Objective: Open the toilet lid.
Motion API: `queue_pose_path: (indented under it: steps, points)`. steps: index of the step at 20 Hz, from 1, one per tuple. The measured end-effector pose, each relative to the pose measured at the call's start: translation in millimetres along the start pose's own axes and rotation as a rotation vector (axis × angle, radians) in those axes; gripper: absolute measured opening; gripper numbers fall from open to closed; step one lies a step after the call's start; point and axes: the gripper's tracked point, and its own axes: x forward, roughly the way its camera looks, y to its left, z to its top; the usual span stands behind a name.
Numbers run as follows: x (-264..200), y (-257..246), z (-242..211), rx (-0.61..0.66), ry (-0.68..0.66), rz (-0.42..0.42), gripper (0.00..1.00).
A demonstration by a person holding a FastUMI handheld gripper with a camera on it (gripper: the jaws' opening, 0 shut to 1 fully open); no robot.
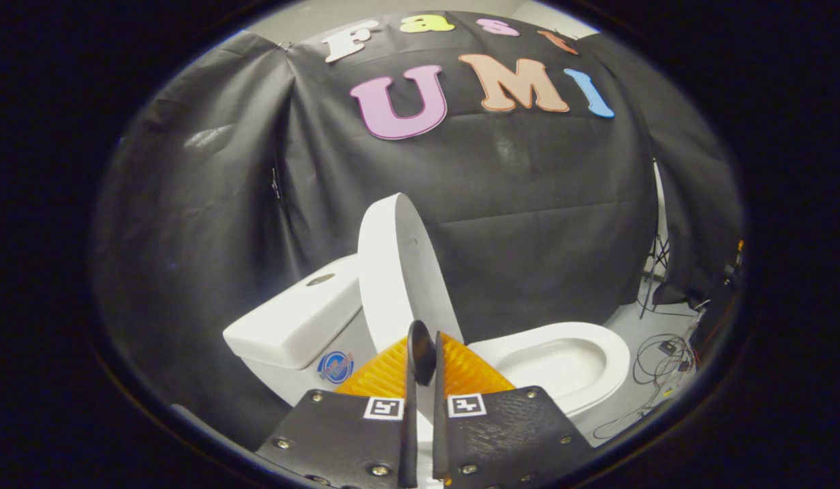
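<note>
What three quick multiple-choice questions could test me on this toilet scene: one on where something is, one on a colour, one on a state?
1. Where is the flush button?
A. on top of the tank
B. on the bowl rim
C. on the floor

2. What colour is the toilet bowl?
A. black
B. white
C. green

3. How does the toilet lid stand?
A. flat over the bowl
B. raised, near upright
C. lying on the floor

Answers: 1 A, the button sits on the tank top. 2 B, the bowl is plainly white. 3 B, the lid stands up beside the tank, the bowl lies open, and the gripper fingers are nearly closed at its lower edge.
</note>
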Motion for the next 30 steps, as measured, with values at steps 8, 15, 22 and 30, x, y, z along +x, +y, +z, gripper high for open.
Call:
queue_pose_path:
  steps: [8,15,22,30]
  points:
    - [7.4,36.3,-16.4,0.019,0.021,0.073,0.18]
    - [5.7,61.5,-10.8,0.054,0.030,0.134,0.47]
    - [-28.6,63.4,32.5,0.030,0.000,0.163,0.98]
    - [-69.0,-45.9,70.5,-0.035,-0.040,-0.012,0.98]
